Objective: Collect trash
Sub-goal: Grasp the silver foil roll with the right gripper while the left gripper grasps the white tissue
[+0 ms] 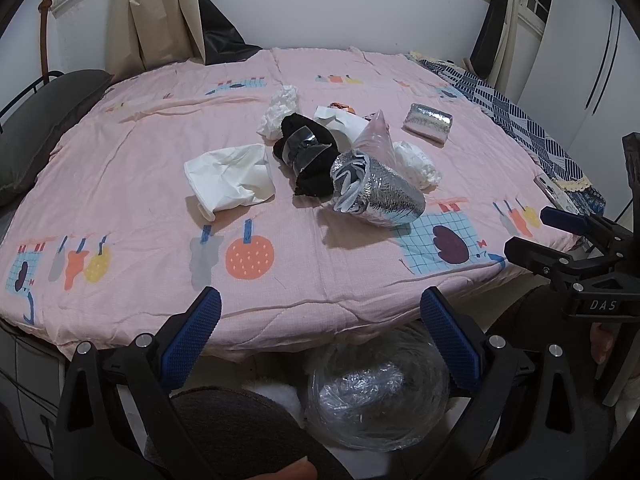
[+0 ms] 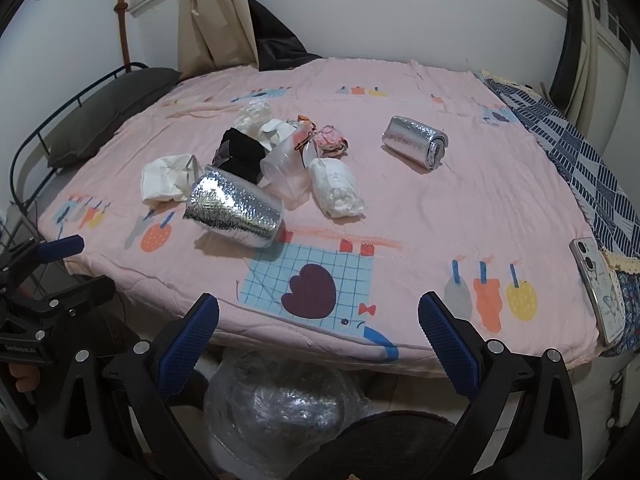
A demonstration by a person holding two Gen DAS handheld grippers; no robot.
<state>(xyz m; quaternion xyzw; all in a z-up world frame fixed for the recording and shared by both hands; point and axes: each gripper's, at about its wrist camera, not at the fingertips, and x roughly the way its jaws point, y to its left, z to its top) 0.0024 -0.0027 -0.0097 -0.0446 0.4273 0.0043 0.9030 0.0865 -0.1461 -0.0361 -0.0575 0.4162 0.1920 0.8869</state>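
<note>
Trash (image 2: pixel 272 168) is heaped mid-bed on a pink quilt (image 2: pixel 460 208), in a white-walled room with curtains (image 2: pixel 212 12). Two foil rolls (image 2: pixel 236 210) and one black bundle (image 1: pixel 308 156) are counted. Left gripper (image 1: pixel 320 332) and right gripper (image 2: pixel 318 330) are held spread, empty.

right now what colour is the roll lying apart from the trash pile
Shiny silver, a quilted foil roll; clearest in the right wrist view.

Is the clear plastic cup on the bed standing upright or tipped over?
Tipped over. The clear plastic cup lies on its side on the pink bedspread, resting among the other trash.
</note>
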